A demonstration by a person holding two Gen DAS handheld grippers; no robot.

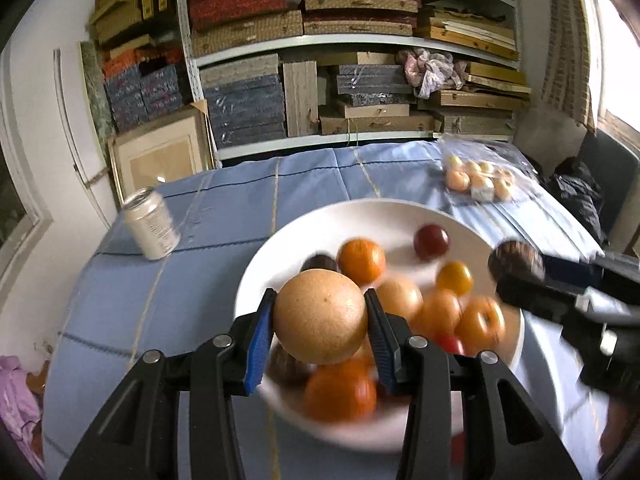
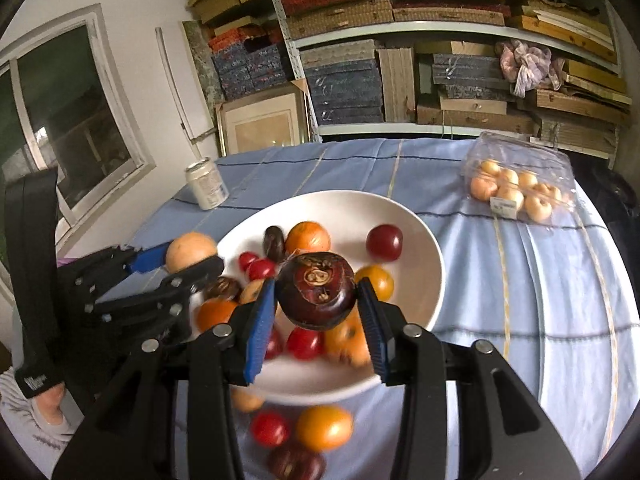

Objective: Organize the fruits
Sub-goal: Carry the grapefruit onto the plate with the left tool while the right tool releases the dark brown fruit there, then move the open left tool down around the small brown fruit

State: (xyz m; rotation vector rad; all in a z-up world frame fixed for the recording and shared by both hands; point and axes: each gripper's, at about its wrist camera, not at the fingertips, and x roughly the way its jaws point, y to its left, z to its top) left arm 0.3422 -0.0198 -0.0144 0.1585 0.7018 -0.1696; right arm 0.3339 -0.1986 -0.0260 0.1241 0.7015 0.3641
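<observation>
Left gripper (image 1: 320,318) is clamped on a tan round fruit (image 1: 320,316) above the white bowl's (image 1: 256,264) near rim, while from the right wrist the right gripper (image 2: 316,302) grips a dark purple fruit (image 2: 316,294) over the bowl's middle, so both look mid-carry, needing lowering and release.

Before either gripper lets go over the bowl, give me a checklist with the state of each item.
1. Left gripper clamped on the tan round fruit: ok.
2. Right gripper clamped on the dark purple fruit: ok.
3. White bowl below both fruits: ok.
4. Free spot in the bowl: ok, far side bare.
5. Grippers apart from each other: ok.
6. All loose fruit in the bowl: not ok, an orange fruit lies on the cloth.
</observation>
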